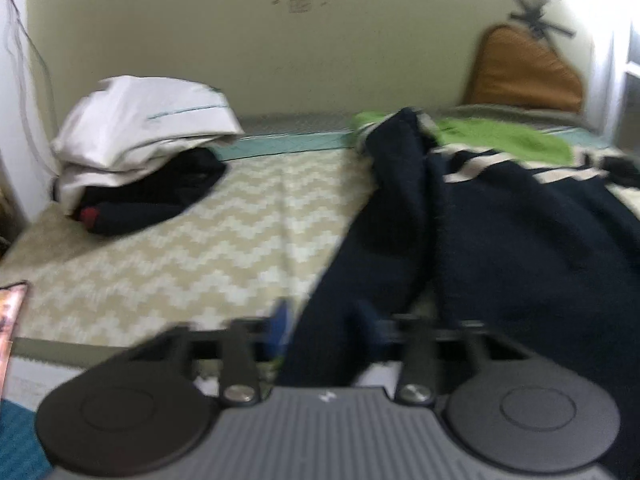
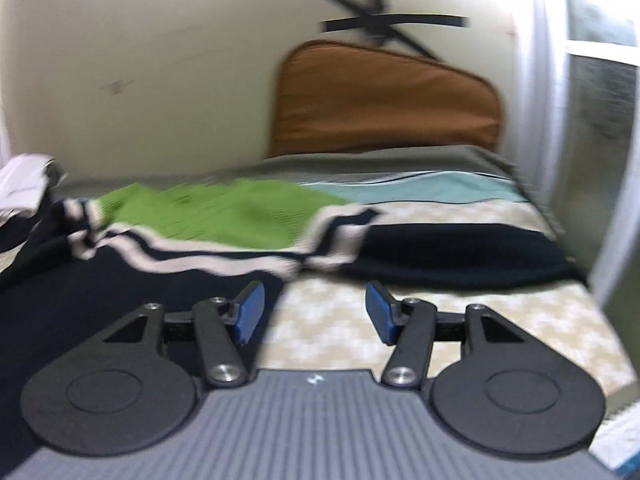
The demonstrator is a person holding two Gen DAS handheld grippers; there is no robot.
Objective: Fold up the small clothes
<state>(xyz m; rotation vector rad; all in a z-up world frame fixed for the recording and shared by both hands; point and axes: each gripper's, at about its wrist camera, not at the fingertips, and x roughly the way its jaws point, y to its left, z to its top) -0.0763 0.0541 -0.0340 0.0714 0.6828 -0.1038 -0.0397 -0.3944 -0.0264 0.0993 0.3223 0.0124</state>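
A navy sweater (image 1: 500,240) with a green yoke (image 1: 504,136) and white stripes lies spread on the bed. Its near edge runs down between the fingers of my left gripper (image 1: 324,322), which is shut on the navy cloth. One blue pad (image 1: 280,326) shows beside the fabric. In the right wrist view the same sweater (image 2: 120,280) covers the left side, its green part (image 2: 224,212) farther back and a navy sleeve (image 2: 460,252) stretching right. My right gripper (image 2: 314,312) is open above the bare sheet, just right of the sweater's edge, with nothing between its blue pads (image 2: 250,312).
The bed has a beige zigzag sheet (image 1: 200,248). A white folded pile (image 1: 140,128) sits on dark clothes (image 1: 152,196) at the back left. An orange cushion (image 2: 384,100) leans on the wall behind. A window frame (image 2: 600,120) borders the bed's right side.
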